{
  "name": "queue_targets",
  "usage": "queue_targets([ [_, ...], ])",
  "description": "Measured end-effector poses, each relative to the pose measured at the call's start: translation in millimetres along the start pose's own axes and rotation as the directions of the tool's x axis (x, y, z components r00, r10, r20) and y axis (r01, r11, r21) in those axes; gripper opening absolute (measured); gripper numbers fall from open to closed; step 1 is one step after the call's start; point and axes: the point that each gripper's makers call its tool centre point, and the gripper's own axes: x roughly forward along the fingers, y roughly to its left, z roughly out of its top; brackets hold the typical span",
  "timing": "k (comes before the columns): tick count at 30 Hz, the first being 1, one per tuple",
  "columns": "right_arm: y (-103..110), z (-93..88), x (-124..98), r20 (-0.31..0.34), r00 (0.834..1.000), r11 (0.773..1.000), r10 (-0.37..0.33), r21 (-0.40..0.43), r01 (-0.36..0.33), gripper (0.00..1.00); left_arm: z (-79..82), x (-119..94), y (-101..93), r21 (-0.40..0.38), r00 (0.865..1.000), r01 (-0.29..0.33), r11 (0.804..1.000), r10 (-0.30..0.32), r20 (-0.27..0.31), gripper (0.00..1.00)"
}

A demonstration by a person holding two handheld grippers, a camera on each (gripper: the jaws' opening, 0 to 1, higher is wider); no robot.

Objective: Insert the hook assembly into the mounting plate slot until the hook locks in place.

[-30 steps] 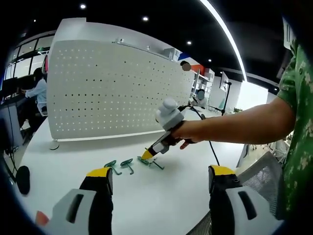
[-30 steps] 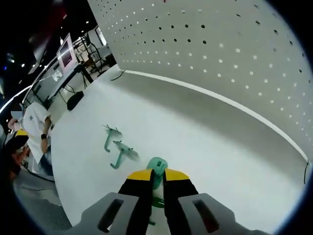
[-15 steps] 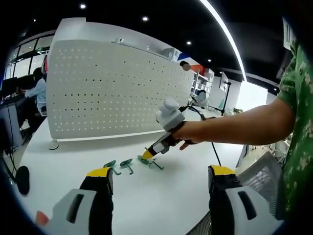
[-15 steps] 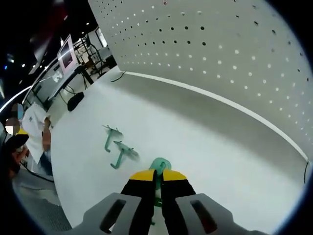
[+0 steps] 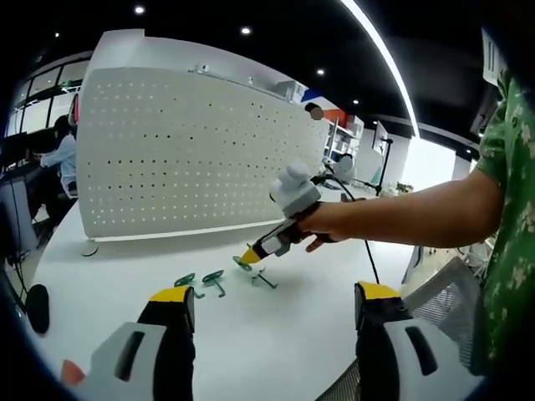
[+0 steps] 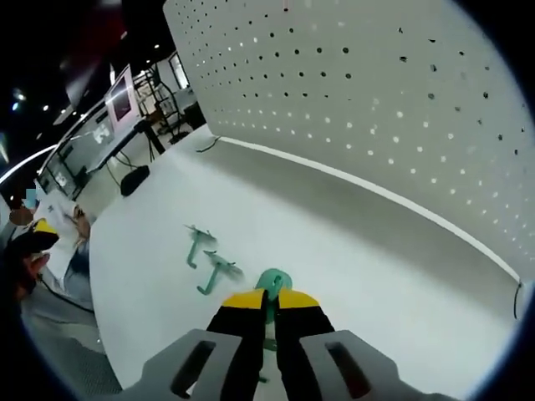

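A white pegboard plate (image 5: 192,150) stands upright on the white table (image 5: 276,334); it also looms ahead in the right gripper view (image 6: 384,109). My right gripper (image 6: 269,302) is shut on a green hook (image 6: 271,284), lifted a little off the table. The left gripper view has that same gripper (image 5: 254,255) coming in from the right with the green hook (image 5: 247,265) at its tip. Two more green hooks (image 5: 201,281) lie on the table, also in the right gripper view (image 6: 209,257). My left gripper (image 5: 272,302) is open and holds nothing, well short of the hooks.
A person's bare arm (image 5: 401,217) and green sleeve (image 5: 510,209) reach across from the right. A black cable (image 5: 364,251) trails over the table. People sit at desks at the far left (image 5: 58,159). The table's near edge curves close below the left gripper.
My right gripper has lifted slightly with the green hook, rising off the table toward the pegboard. The left gripper has stayed still and open.
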Motion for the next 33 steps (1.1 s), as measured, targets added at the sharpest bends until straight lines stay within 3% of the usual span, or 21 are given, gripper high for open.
queue_targets([
  [10, 13, 20.9, -25, 0.093, 0.996, 1.000, -0.002, -0.029, 0.004, 0.02, 2.1, 0, -0.5, 0.000, 1.000, 0.008, 1.000, -0.008, 0.001, 0.79],
  [18, 21, 35.3, -47, 0.159, 0.987, 0.999, -0.003, -0.048, 0.010, 0.02, 16.5, 5, -2.9, 0.022, 0.999, 0.025, 0.999, -0.025, 0.020, 0.78],
  [33, 41, 55.9, -97, 0.294, 0.956, 0.998, -0.009, -0.059, 0.028, 0.02, 33.7, 12, -2.8, 0.055, 0.998, 0.054, 0.997, -0.056, 0.030, 0.75],
])
